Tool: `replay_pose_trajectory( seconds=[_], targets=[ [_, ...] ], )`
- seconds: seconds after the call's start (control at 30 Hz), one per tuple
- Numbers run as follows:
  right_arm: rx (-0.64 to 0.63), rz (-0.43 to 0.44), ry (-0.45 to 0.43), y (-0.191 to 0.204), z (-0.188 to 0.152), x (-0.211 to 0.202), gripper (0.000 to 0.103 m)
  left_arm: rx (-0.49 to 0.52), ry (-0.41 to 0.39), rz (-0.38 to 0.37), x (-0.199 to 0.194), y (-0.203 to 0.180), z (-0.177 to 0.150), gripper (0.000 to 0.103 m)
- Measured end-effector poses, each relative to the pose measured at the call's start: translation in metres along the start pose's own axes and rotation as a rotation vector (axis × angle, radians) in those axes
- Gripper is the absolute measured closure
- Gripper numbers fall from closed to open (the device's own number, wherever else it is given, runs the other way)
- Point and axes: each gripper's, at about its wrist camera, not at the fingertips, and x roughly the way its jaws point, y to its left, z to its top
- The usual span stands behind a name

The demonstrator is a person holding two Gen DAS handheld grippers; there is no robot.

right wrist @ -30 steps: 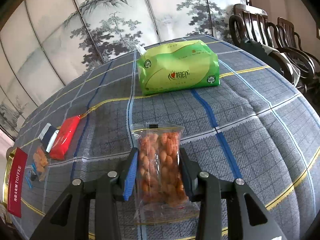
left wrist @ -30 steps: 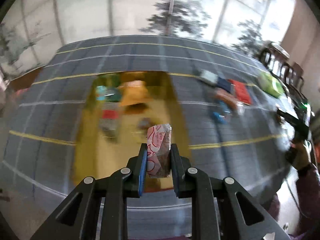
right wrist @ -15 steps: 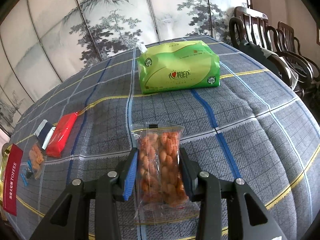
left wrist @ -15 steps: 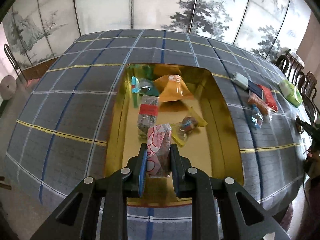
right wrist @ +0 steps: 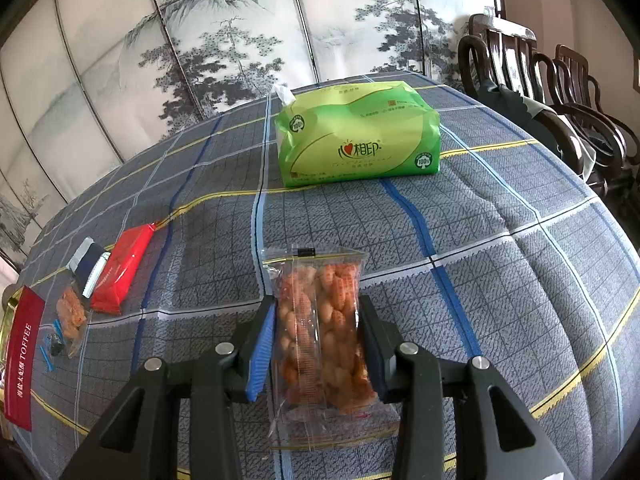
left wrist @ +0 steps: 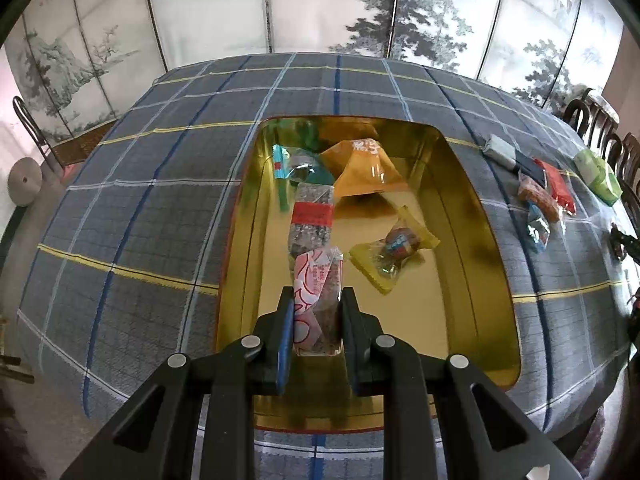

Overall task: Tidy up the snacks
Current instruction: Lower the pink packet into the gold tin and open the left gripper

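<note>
While the left gripper (left wrist: 316,308) hangs above the near end of the gold tin (left wrist: 472,216), its jaws are clamped on a pink-and-white wrapped bar (left wrist: 318,300) held upright between the pads. Inside the tin, from 9 o'clock across to 3 o'clock, lie a teal packet (left wrist: 298,168), a grey bar with a red band (left wrist: 312,220) just ahead of the held bar, an orange pouch (left wrist: 366,172) at 12 o'clock, and a yellow-wrapped sweet (left wrist: 394,246) at 2 o'clock of the gripper. On the plaid tablecloth (left wrist: 140,216) at 2 o'clock, well apart from the tin, a row of loose snacks (left wrist: 540,192) waits beside a green pack.

In the right wrist view, a red toffee lid (right wrist: 24,356) shows at 9 o'clock, with a small orange snack bag (right wrist: 70,314) near it, then a navy-and-white packet (right wrist: 88,260) touching a red packet (right wrist: 122,268) at 10 o'clock. The right gripper (right wrist: 318,332) has its jaws closed on a clear bag of orange crackers (right wrist: 322,328), held lengthwise over the cloth. The green tissue pack (right wrist: 356,136) sits at 12 o'clock, and dark wooden chairs (right wrist: 532,76) stand at 2 o'clock.
</note>
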Motion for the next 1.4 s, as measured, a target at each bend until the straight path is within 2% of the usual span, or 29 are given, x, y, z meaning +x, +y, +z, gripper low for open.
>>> replay_pose_trajectory(
  seconds=[1.33,1.4],
  targets=[
    [-0.003,-0.001,0.001,0.001,0.001,0.000,0.062,0.011,0.032,0.042,0.022,0.004,-0.006,0.084],
    [-0.003,-0.001,0.001,0.001,0.001,0.000,0.062,0.009,0.028,0.047,0.021,0.004,-0.007,0.081]
  ],
)
